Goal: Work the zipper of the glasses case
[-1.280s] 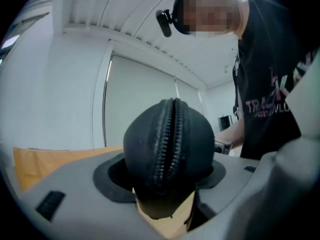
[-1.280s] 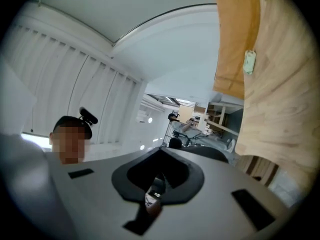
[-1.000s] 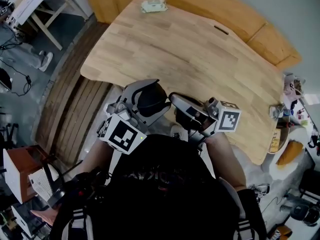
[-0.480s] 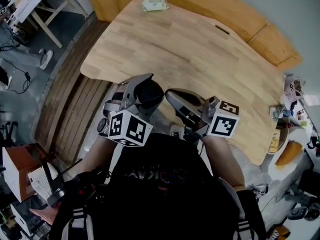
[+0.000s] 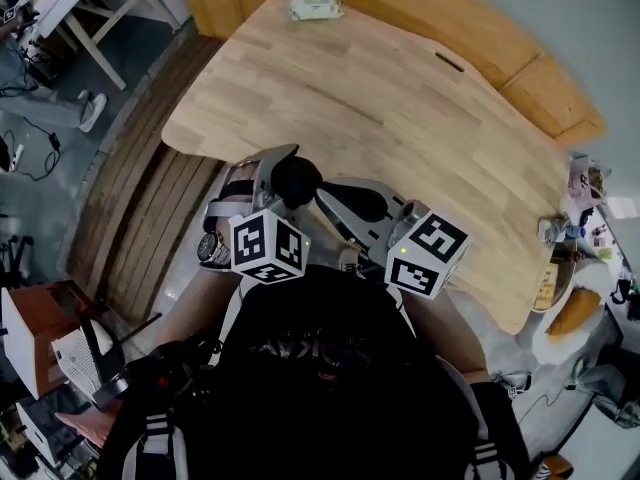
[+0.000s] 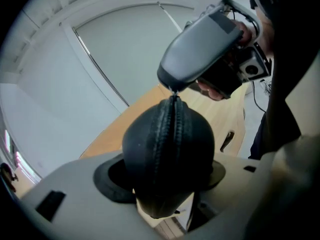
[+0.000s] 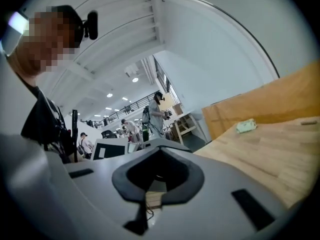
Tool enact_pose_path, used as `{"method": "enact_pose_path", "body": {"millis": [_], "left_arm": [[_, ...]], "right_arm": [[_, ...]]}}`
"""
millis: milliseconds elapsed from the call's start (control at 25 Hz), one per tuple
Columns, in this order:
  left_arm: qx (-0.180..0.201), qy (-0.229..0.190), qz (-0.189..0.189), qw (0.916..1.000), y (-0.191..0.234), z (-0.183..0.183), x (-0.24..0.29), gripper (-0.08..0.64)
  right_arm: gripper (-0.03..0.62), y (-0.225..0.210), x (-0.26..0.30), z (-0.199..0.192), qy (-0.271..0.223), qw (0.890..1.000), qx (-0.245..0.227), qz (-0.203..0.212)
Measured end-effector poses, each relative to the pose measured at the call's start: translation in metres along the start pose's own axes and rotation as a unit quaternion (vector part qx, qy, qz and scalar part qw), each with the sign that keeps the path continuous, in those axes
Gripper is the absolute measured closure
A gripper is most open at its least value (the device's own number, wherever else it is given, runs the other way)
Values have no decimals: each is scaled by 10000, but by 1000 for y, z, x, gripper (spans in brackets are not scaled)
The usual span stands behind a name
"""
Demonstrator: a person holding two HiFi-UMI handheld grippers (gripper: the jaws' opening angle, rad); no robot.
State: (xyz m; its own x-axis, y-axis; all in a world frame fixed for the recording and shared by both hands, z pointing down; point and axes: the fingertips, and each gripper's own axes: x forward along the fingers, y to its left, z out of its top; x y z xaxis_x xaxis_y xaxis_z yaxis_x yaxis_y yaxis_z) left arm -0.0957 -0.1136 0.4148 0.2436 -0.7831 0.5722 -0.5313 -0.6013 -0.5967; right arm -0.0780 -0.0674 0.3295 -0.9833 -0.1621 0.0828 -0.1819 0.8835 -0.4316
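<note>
Grip on black rounded glasses case (image 6: 167,149) by both tools, held up at near edge of light wooden worktop (image 5: 400,108).
Left tool (image 5: 280,173) jaws stand wide, clamped on the case's two sides. Toothed black zipper (image 6: 167,129) runs up the case's ridge and looks closed along the visible stretch. Right tool (image 6: 174,85) jaws fully together, tip at zipper's top end, pinching small zipper pull (image 6: 174,92).

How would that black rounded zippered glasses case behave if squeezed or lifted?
Probably semi-stiff: the black zippered glasses case holds its domed shape between the left gripper's jaws. Likely light: that gripper holds it aloft. Its rounded shell might roll if set down.
</note>
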Motion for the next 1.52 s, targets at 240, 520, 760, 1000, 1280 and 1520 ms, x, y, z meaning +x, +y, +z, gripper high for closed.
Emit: {"method": "enact_pose_path", "body": {"millis": [240, 520, 760, 1000, 1280, 1520], "left_arm": [[119, 236, -14, 9997, -3, -11, 6, 268], [269, 399, -80, 9988, -7, -16, 10, 268], [283, 327, -150, 9989, -11, -13, 10, 268], [251, 296, -250, 9989, -15, -13, 11, 268], [-123, 83, -425, 9990, -18, -8, 10, 268], [-1147, -446, -861, 9887, -19, 3, 4, 268]], "right_arm": [[575, 7, 13, -10, 369, 9972, -650, -93], [574, 18, 23, -21, 1045, 9670, -2325, 13], [574, 22, 23, -28, 1338, 9409, -3100, 259], [574, 22, 22, -31, 1352, 9408, -3087, 365], [571, 25, 20, -32, 1216, 9422, -3100, 377], [403, 21, 2, 14, -475, 9797, -1911, 372]]}}
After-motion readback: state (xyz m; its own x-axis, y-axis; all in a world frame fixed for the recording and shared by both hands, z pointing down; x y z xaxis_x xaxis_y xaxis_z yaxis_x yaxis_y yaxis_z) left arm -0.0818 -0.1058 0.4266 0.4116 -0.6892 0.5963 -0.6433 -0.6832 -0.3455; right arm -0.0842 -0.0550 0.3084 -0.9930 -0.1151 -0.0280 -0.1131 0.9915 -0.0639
